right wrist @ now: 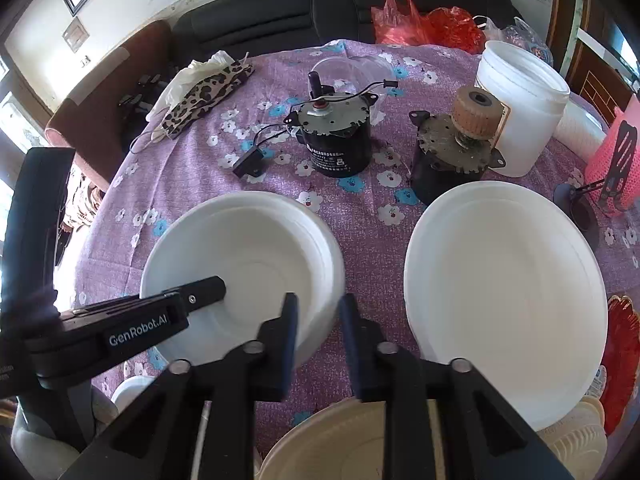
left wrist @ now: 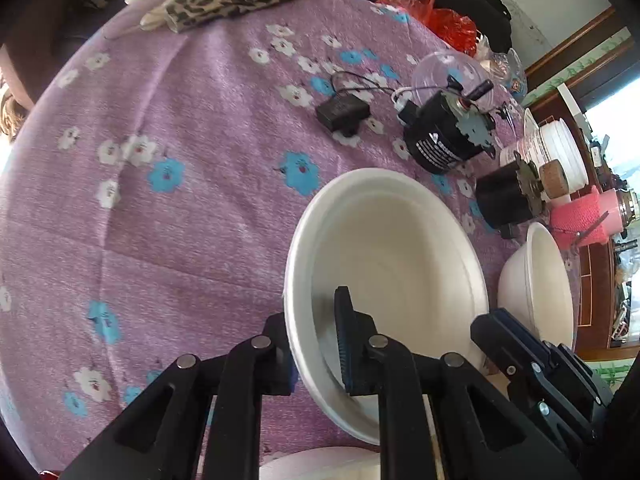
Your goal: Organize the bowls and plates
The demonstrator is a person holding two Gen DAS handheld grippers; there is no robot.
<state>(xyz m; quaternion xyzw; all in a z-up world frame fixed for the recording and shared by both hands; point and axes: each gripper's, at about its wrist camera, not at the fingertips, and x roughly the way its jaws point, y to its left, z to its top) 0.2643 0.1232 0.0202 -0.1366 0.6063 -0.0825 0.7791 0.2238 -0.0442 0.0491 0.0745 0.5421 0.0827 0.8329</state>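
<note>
- Sits as a white bowl with its near rim caught in the left gripper: one finger outside the wall, the other inside the hollow, jaws drawn narrow onto the rim
- Looks tipped up towards the left wrist camera, though lifted or only tilted cannot be told
- Seems foam or pulp disposable ware, so judged very light, a little flexible and easy to dent; no weight to fight, but likely to buckle or slip under a hard pinch
- Best taken at the rolled rim, the stiffest part, with one finger inside and one outside, as the left jaws hold it
- Shows in the right wrist view as the same white bowl, just ahead and left of the right gripper
- Stands narrowly parted there, with the bowl's near edge showing in the gap; no clear pinch visible, and contact cannot be told
- Lies ahead and right of the right jaws: a white plate, well clear of the bowl, likely as light and soft
- Peeks from beneath the right jaws: a beige plate, mostly hidden
- Spreads under everything: a purple flowered tablecloth
- Crowds the cloth beyond both jaws: a black motor, a rusty motor and a white tub, worth avoiding when the bowl travels
</note>
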